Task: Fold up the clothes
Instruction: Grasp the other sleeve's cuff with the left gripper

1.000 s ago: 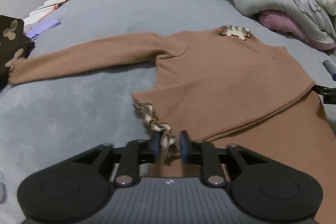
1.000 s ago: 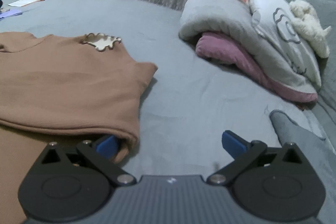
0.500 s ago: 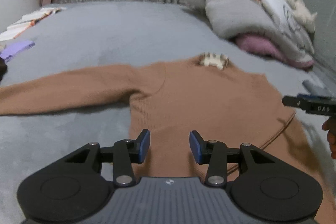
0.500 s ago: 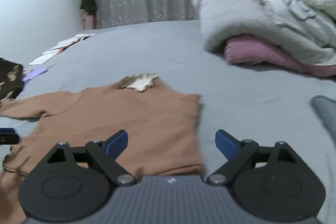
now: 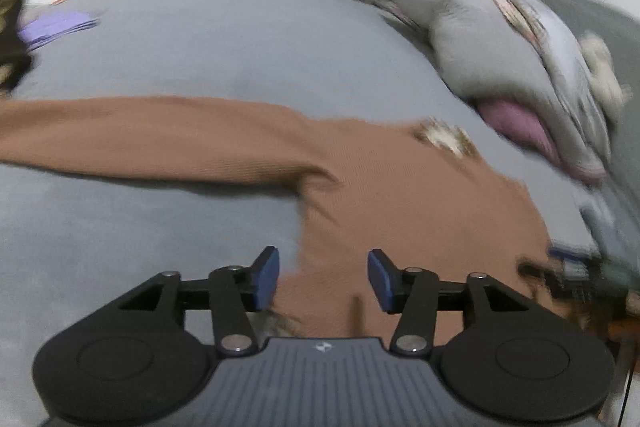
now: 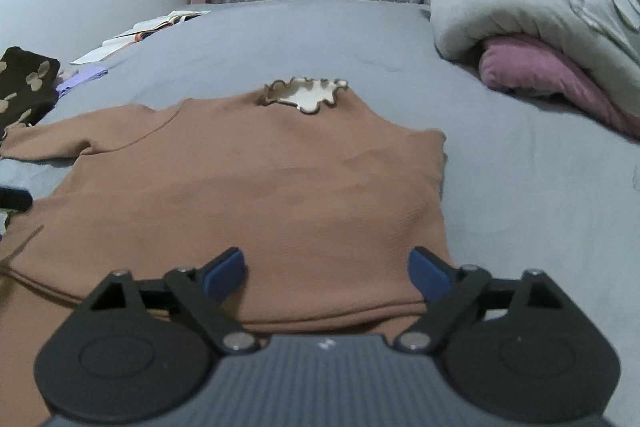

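Brown sweater (image 6: 256, 195) spread flat on the grey bed (image 6: 520, 187), frilled collar (image 6: 306, 94) at the far end. Left of the collar: one sleeve (image 5: 152, 139) stretched straight out sideways, unfolded, cuff toward a dark patterned garment (image 6: 24, 87) at the bed's edge. Below the collar: a fabric edge running across the body near the hem, so a layer already lies doubled over there; right of the collar, no sleeve showing, body edge straight.

Left tongs (image 5: 323, 277) spread, holding nothing, hovering over the body's left edge below the armpit; view blurred. Right tongs (image 6: 326, 273) spread wide, empty, poised over the lower body, nearer the collar's right side.

Judged step: bringing in the outstretched sleeve. For a clean result: pinch at the cuff and near the shoulder seam rather than mid-sleeve; lift only enough to clear the bed; lay the sleeve across the body parallel to the hem edge; keep the doubled layer undisturbed; smooth outward from the collar before release. Risk: thin ribbed knit dragging and bunching if pulled along the bedcover.
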